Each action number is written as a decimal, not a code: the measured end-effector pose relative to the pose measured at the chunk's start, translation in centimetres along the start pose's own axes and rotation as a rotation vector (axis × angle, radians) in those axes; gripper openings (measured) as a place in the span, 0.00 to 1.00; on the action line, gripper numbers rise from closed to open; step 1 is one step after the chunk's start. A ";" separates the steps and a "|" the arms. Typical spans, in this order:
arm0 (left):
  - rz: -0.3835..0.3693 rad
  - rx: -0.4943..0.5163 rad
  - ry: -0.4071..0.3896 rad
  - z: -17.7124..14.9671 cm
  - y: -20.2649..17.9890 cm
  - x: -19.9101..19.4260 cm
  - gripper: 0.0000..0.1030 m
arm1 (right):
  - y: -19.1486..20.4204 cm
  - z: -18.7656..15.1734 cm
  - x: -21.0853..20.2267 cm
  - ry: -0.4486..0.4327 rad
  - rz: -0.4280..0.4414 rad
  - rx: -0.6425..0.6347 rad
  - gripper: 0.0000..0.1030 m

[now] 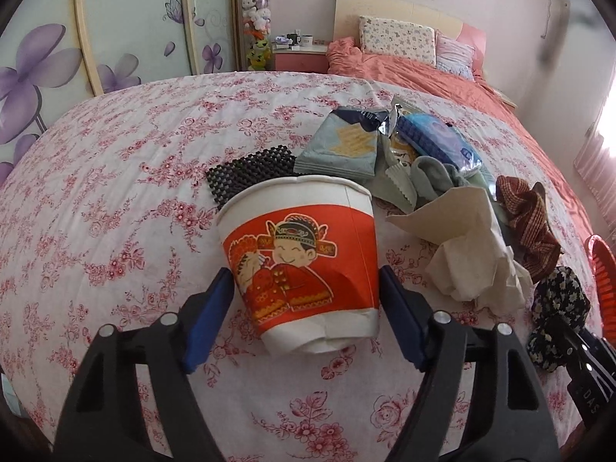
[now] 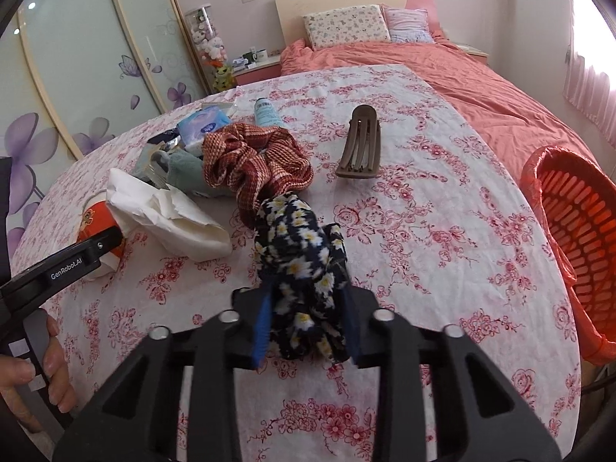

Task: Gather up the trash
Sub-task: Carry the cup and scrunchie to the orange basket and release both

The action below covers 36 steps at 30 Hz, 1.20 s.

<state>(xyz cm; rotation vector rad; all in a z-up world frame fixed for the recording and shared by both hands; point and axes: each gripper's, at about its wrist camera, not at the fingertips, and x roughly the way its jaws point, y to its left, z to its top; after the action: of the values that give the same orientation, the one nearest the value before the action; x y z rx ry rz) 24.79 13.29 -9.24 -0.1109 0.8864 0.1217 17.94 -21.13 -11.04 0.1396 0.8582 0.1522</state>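
Risk first: the paper cup (image 1: 304, 265) lies tipped on its side on the floral tablecloth (image 1: 115, 192), and thin card will likely crush or roll out if the pads bite unevenly. The dark daisy-print scrunchie (image 2: 304, 269) is probably not trash at all; carrying it to the red basket (image 2: 577, 238) at the table's right edge would be a sorting error.

Left gripper (image 1: 306, 323): jaws apart, straddling the cup's lower half, blue pads just beside both walls; firm contact cannot be told.

Right gripper (image 2: 306, 327): jaws drawn in, clamped on the scrunchie, fabric bunched between the pads.

Remaining trash sits mid-table: crumpled tissue (image 2: 169, 215) just beside the cup, snack wrapper (image 1: 342, 146) behind it. A red-patterned scrunchie (image 2: 258, 158) touches the gripped one and may drag along.
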 end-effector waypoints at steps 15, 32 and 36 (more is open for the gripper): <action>-0.024 0.037 -0.097 0.4 -0.4 -5.3 0.71 | -1.4 1.5 -4.8 -0.152 -0.033 0.006 0.15; -0.239 0.210 -0.190 -0.7 -11.4 -13.0 0.71 | -7.9 1.8 -11.7 -0.334 -0.178 0.109 0.15; -0.330 0.272 -0.191 -0.8 -16.2 -13.8 0.71 | -10.8 1.9 -12.7 -0.358 -0.219 0.152 0.15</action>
<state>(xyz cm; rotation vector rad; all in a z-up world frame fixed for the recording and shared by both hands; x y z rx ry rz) 18.01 -3.68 1.78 0.0098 0.6763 -0.2922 12.03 -34.22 -2.43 0.2070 0.5222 -0.1410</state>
